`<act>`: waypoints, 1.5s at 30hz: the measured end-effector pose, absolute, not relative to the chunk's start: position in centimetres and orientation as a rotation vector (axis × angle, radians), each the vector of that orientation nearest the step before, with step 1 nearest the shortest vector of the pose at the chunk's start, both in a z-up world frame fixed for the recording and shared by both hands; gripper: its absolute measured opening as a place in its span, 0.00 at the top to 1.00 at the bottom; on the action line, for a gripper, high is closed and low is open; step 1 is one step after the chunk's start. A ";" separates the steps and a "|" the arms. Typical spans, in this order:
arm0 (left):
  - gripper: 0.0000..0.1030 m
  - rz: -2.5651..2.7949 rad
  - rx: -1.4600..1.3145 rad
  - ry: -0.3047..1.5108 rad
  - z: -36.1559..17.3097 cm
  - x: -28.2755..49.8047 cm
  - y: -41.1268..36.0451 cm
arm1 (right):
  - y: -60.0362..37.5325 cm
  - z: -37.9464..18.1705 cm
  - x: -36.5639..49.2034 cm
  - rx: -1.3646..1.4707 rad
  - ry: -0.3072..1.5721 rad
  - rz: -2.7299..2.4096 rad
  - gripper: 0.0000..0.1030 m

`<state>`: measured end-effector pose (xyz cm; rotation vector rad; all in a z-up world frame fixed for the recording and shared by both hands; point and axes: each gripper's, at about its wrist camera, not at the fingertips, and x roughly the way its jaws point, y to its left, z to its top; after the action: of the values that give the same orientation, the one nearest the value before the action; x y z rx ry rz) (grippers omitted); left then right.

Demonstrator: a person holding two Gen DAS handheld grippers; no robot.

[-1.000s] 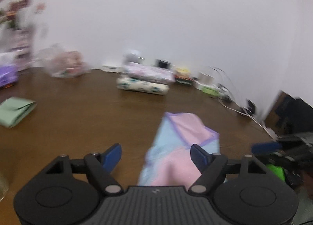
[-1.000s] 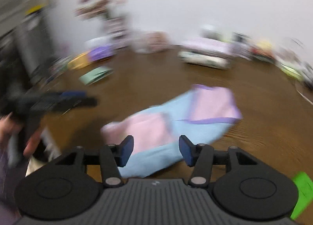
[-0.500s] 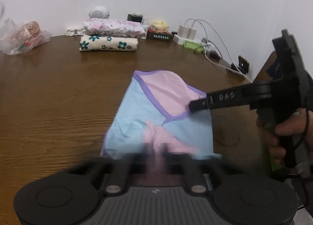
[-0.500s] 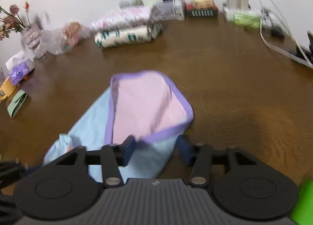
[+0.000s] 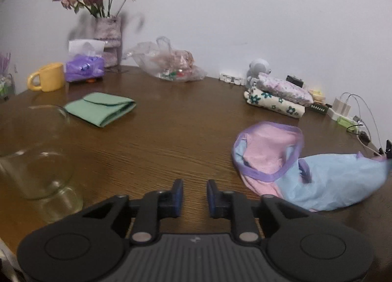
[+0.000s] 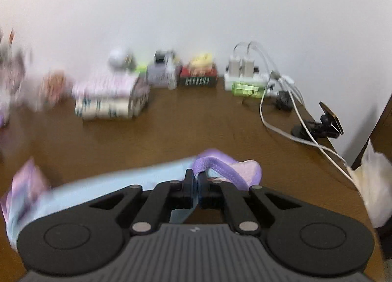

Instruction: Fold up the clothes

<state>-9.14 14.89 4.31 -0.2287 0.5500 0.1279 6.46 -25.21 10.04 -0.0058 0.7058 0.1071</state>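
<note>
A pink and light-blue garment with purple trim [image 5: 289, 164] lies rumpled on the brown table [image 5: 171, 139], to the right of my left gripper [image 5: 194, 190]. The left gripper is open with a narrow gap, empty, over bare wood. My right gripper [image 6: 196, 179] is shut on the garment's purple-trimmed edge [image 6: 220, 166]; the blue part [image 6: 110, 184] trails off to the left. The right wrist view is motion-blurred.
A folded green cloth [image 5: 100, 108], a glass jug [image 5: 31, 159], a yellow mug [image 5: 47, 81], a tissue pack, a flower vase and a plastic bag stand at left and back. Folded floral clothes [image 5: 276, 98] sit at the back right. Chargers and cables [image 6: 281, 100] lie by the right edge.
The left gripper has let go of the garment, narrowed and swung left away from it. The right gripper has shut on the purple-trimmed edge and pulled it, so the garment is now rumpled.
</note>
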 end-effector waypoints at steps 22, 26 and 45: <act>0.15 -0.413 -0.233 0.384 14.1 -3.7 5.4 | -16.4 20.0 -4.5 -0.287 0.502 0.915 0.97; 0.16 -0.481 -0.218 0.572 9.7 -4.0 4.2 | -12.7 12.2 -7.0 -0.358 0.684 1.002 0.96; 0.32 -0.284 0.123 0.735 4.0 -12.4 -1.0 | -7.5 8.6 3.8 -0.343 0.917 1.035 0.53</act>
<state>-12.42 -0.97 4.01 0.1229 0.7354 -0.2837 3.75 -7.52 8.57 -0.3426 0.9175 1.0348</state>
